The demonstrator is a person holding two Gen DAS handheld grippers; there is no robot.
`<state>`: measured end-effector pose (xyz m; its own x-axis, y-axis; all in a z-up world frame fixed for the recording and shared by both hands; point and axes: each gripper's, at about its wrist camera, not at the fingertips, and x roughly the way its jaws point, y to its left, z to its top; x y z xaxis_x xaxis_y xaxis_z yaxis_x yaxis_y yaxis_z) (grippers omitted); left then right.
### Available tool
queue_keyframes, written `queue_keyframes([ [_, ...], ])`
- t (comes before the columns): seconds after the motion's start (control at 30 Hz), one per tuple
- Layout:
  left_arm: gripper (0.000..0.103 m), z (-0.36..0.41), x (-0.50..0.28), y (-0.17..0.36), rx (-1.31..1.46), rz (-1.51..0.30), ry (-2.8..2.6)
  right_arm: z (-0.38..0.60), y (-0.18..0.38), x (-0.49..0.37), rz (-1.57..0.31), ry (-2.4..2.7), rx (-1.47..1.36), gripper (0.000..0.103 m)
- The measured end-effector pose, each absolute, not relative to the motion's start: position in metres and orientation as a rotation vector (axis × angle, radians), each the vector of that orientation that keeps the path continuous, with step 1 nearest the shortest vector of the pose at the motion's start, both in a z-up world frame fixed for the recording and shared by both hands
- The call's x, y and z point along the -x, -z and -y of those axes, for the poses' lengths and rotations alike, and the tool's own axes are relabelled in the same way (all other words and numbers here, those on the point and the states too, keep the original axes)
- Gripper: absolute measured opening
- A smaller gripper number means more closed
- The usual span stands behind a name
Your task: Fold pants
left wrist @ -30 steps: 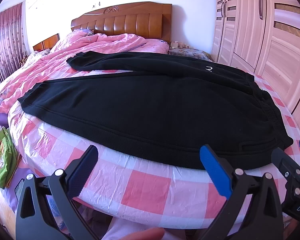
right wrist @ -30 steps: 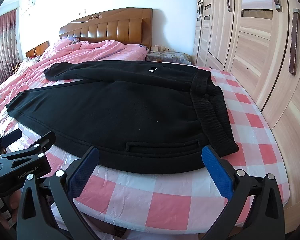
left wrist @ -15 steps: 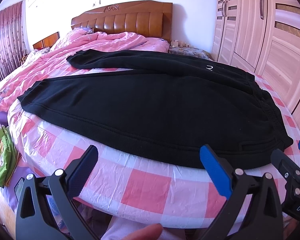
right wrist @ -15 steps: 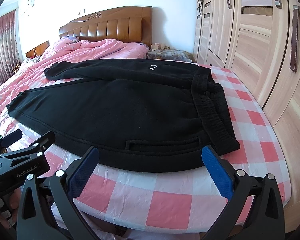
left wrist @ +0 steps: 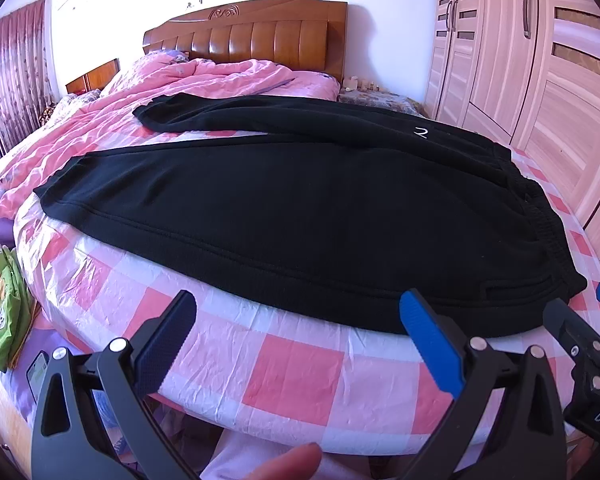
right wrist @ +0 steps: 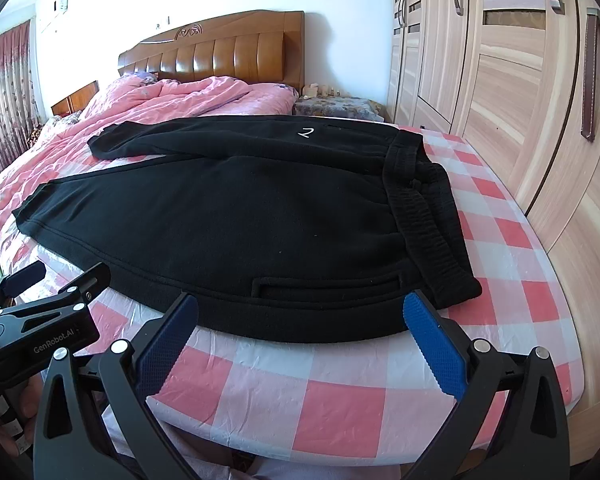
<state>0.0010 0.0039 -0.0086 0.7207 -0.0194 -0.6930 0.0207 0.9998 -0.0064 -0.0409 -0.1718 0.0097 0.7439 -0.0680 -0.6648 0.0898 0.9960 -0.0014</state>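
The black pants (left wrist: 300, 216) are lying spread flat across the near end of the bed (left wrist: 292, 380), on its pink-and-white checked sheet. The waistband (right wrist: 424, 216) is sitting toward the wardrobe side, and both legs are running away toward the curtain side, the far leg (left wrist: 236, 114) angling off from the near one so that a wedge of sheet is showing between them. A small white mark (right wrist: 306, 133) is showing on the far hip, and a pocket opening (right wrist: 326, 285) is facing the near edge.

Judging from how the pants are lying, no fold is made yet: the legs are not stacked on each other and the full length is still laid out. Bringing one leg over the other and then folding the length down all remain to be done.

The left hand-held gripper (left wrist: 296, 340) is hovering just short of the near hem, its blue pads standing wide apart and holding nothing. The right hand-held gripper (right wrist: 300, 340) is hanging beside it near the pocket and waistband corner, also spread wide and empty. Neither is touching the cloth.

Beyond the pants, a rumpled pink quilt (left wrist: 204, 80) is bunching up against the wooden headboard (left wrist: 256, 32), and a pale wardrobe (right wrist: 500, 64) is standing along the waistband side.
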Motion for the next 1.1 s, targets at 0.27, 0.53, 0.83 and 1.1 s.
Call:
queue_keyframes([
  [0.27,0.102,-0.0030,-0.0026,0.0109,-0.003,-0.774,0.024,0.1732,-0.0070,0.0408,-0.739,0.085,-0.045,0.099],
  [0.53,0.102,-0.0036,-0.0028,0.0125,-0.004,-0.780,0.025,0.1754,-0.0058,0.0394,-0.747,0.084,-0.058,0.099],
  [0.83,0.102,-0.0035,-0.0019,0.0138,-0.005,-0.782,0.027,0.1768,-0.0048,0.0397,-0.752,0.083,-0.064,0.099],
  [1.1,0.102,-0.0026,-0.0015,0.0153,-0.007,-0.785,0.032,0.1791,-0.0028,0.0391,-0.759,0.086,-0.079,0.099],
])
